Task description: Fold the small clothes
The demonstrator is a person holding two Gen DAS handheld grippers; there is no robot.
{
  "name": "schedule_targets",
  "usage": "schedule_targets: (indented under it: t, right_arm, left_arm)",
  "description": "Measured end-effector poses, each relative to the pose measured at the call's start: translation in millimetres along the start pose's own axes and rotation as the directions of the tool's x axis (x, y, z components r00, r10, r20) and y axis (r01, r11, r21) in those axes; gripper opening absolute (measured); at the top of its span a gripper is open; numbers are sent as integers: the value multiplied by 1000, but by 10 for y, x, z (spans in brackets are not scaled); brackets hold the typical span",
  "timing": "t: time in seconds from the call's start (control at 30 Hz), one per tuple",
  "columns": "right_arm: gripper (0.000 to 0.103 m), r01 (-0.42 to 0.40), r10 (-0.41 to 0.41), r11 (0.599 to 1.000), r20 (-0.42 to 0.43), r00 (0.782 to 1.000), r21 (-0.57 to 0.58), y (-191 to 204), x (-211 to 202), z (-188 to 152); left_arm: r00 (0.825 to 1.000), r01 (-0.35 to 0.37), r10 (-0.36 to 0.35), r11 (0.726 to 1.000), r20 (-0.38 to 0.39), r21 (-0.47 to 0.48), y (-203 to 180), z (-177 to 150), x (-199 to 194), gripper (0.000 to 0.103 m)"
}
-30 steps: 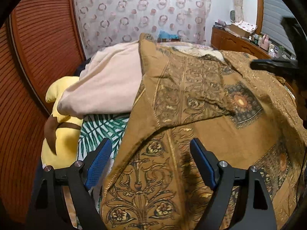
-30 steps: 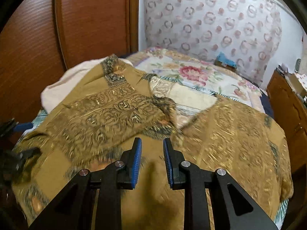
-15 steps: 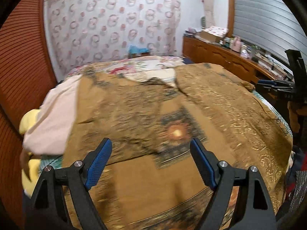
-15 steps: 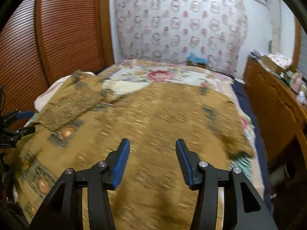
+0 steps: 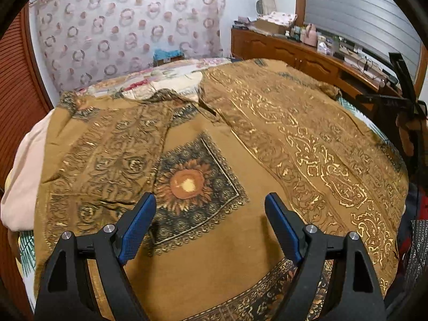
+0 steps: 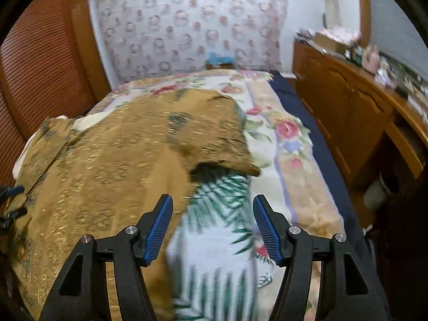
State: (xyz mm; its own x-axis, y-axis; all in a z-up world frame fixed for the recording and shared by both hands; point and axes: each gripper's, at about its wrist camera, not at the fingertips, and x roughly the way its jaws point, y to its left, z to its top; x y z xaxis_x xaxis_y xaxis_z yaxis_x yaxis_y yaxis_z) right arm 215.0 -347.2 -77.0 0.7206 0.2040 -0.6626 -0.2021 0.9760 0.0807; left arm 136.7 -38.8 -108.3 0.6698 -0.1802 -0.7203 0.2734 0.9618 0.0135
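A large brown garment with gold patterns lies spread over the bed, with a sunflower panel near its middle. My left gripper is open and empty, hovering just above the cloth near the sunflower panel. The garment also shows in the right wrist view, its right sleeve lying on the floral bedspread. My right gripper is open and empty above the garment's right edge and a leaf-print sheet. The right gripper appears at the far right of the left wrist view.
A pink blanket lies left of the garment. A wooden dresser with clutter runs along the bed's right side. A wooden slatted wardrobe stands on the left. A patterned curtain hangs behind the bed.
My right gripper has opened from nearly shut and swung right to the garment's right edge. My left gripper stayed open and turned right from the garment's left part to the sunflower panel.
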Motion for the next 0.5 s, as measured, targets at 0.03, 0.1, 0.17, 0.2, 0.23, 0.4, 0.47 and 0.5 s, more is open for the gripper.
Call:
schedule_targets:
  t: [0.03,0.1,0.17,0.2,0.23,0.4,0.47,0.5]
  right_arm:
    - [64,1,-1,1000,-4,1000,14,-42,30,39]
    - [64,6,-5,1000,-13,1000,31,-47,92,96]
    - [64,0,2,998,-30,1000,56,-71,169,173]
    - [64,-6,9,997,-38,999,73,-116,195,206]
    - [64,-8,12,996,-43,999,89,-163,223,247]
    - [64,-51,57,986,-32,998,160,-269,312,388]
    - [64,-71,77,979,-22,997,190,-298,347,416]
    - [64,-75,81,976,-21,996,203,-326,371,444]
  left_arm:
    - [1000,0,0,1000,-6,3,-9,-2,12,84]
    - [1000,2,-2,1000,-19,10,-23,-1,41,84]
    - [999,0,0,1000,-33,16,-44,-8,74,84]
    - [999,-3,3,1000,-42,19,-55,-10,101,84]
    - [999,-5,6,1000,-53,22,-62,-16,128,84]
    - [997,14,-14,1000,-73,0,-40,-2,184,85]
    - [997,12,-12,1000,-75,7,-58,3,195,87]
    - [997,14,-14,1000,-77,8,-66,6,200,88]
